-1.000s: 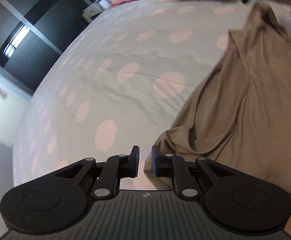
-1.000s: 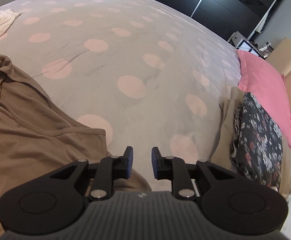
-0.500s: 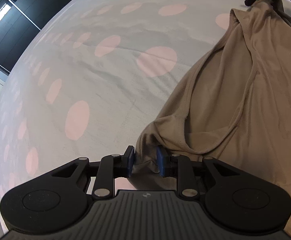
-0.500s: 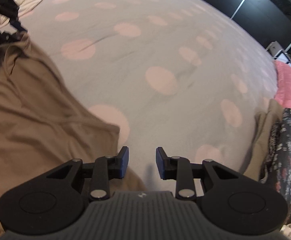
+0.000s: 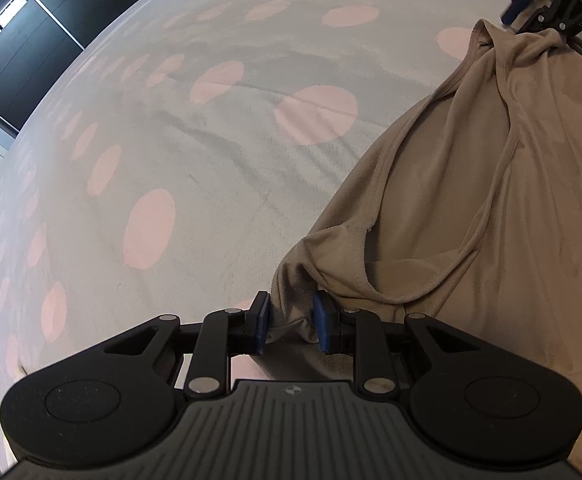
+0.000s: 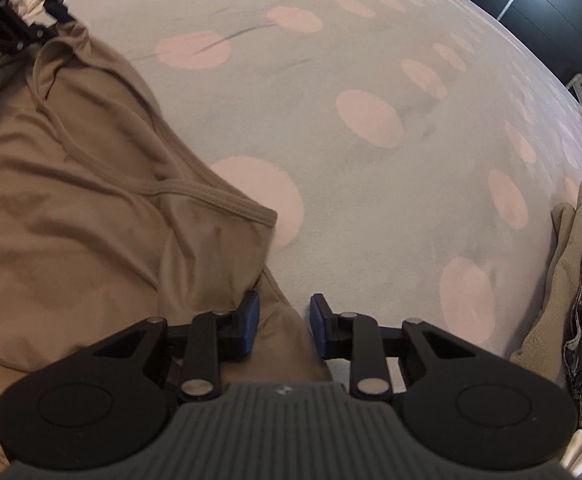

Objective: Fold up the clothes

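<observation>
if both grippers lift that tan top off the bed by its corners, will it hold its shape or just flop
The tan top will likely flop: it already lies creased and bunches between the closing jaws of the left gripper. It looks thin, so probably light. It might drag on the spotted bedspread, which looks slightly fuzzy.

tan top [image 5: 511,208]: soft matt knit | bedspread [image 5: 219,168]: matt brushed cloth | left gripper [image 5: 289,323]: matt black plastic

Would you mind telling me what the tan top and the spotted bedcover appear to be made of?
The tan top looks like a soft, matte stretch knit, perhaps jersey: it drapes in limp folds and has a stitched, bound neckline. The spotted bedcover looks like brushed, slightly fuzzy fabric, possibly fleece or flannel: its nap shows streaks. Neither can be confirmed by sight.
</observation>
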`<state>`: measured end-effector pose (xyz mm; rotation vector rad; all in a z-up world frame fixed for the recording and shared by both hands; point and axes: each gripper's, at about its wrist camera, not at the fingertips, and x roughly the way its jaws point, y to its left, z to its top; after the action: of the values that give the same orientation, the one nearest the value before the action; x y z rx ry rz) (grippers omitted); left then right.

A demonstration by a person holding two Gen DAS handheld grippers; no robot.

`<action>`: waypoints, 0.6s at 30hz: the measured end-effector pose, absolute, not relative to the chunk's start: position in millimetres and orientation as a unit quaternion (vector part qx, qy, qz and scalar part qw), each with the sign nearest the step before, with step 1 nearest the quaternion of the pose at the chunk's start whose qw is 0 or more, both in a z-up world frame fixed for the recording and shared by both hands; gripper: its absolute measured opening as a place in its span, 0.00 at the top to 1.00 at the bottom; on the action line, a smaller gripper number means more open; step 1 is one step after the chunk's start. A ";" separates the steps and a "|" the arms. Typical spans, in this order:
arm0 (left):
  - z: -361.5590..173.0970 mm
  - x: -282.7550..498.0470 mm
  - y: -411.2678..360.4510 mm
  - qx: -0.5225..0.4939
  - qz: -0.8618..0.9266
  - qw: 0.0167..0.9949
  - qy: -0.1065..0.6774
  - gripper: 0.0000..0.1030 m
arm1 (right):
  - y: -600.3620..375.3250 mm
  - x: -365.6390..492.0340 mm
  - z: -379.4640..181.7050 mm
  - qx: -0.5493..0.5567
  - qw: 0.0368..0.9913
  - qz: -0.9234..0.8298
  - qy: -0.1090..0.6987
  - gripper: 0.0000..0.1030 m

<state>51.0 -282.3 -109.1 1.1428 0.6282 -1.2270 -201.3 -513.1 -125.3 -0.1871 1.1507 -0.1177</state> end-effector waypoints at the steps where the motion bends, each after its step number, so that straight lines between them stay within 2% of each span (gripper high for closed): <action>1: -107.9 51.5 -282.3 0.494 -0.537 0.625 0.277 0.90 | -511.2 -200.6 -124.2 -0.092 0.833 -0.056 0.543 0.92; 2: -105.2 52.5 -281.1 0.488 -0.538 0.629 0.279 0.96 | -509.3 -199.8 -123.1 -0.095 0.832 -0.056 0.543 0.94; 3: -102.6 53.5 -279.9 0.481 -0.538 0.632 0.281 0.97 | -508.1 -200.7 -120.2 -0.101 0.834 -0.060 0.540 0.95; 11: -48.0 78.5 -261.9 0.365 -0.513 0.715 0.304 0.98 | -526.7 -212.9 -69.0 -0.088 0.856 -0.190 0.472 0.96; 16: 11.7 86.8 -239.8 0.259 -0.497 0.771 0.304 0.98 | -516.2 -230.3 -9.8 -0.079 0.888 -0.276 0.359 0.96; 18: 40.4 82.0 -228.2 0.228 -0.483 0.798 0.280 0.98 | -500.3 -239.7 17.2 -0.087 0.900 -0.303 0.301 0.96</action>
<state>82.0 -228.2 40.4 0.4906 0.6009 -1.0369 -239.7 -500.3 17.2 -0.1803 0.6231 -0.6267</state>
